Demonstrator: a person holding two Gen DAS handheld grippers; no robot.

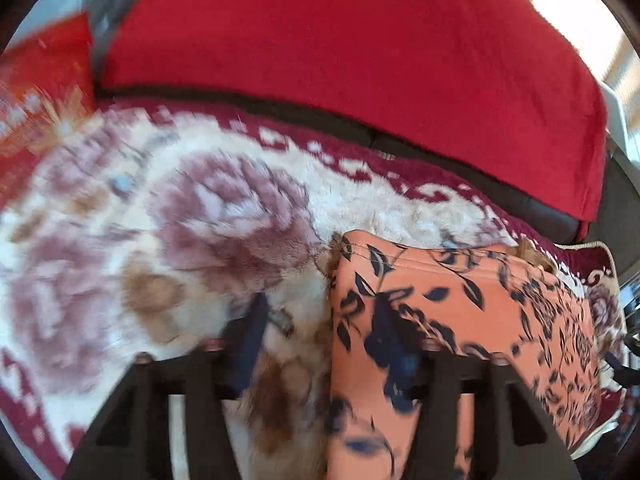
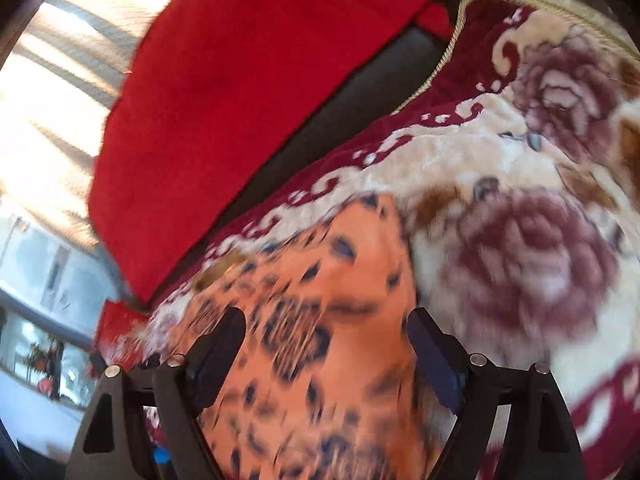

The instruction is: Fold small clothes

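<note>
- Left gripper (image 1: 320, 332): black two-finger claw, jaws parted, nothing pinched between them. The finger at 3 o'clock lies over the garment's near edge; whether it touches cannot be told. The finger at 9 o'clock is over the blanket.
- Right gripper (image 2: 326, 340): jaws wide apart, nothing clamped. The garment shows in the gap and runs on below the claw.
- Orange fabric garment with dark navy leaf-and-flower print (image 1: 460, 320): lies flat on the blanket, apparently already folded to a rough rectangle with a stitched hem along its 12 o'clock edge. In the left view it fills the 3 to 5 o'clock area.
- Handling, as a judgement: light, thin, limp cloth; it will drape and slide, not hold shape. Best taken at a hem or corner, pinching all layers together.
- Plush cream blanket with mauve roses and maroon border (image 1: 224, 216): supports the garment; its pile should resist slipping.
- Red fleece throw (image 1: 340, 60): over the dark seat back at 12 o'clock.
- Brands, labels, writing: none legible; both views are blurred.
</note>
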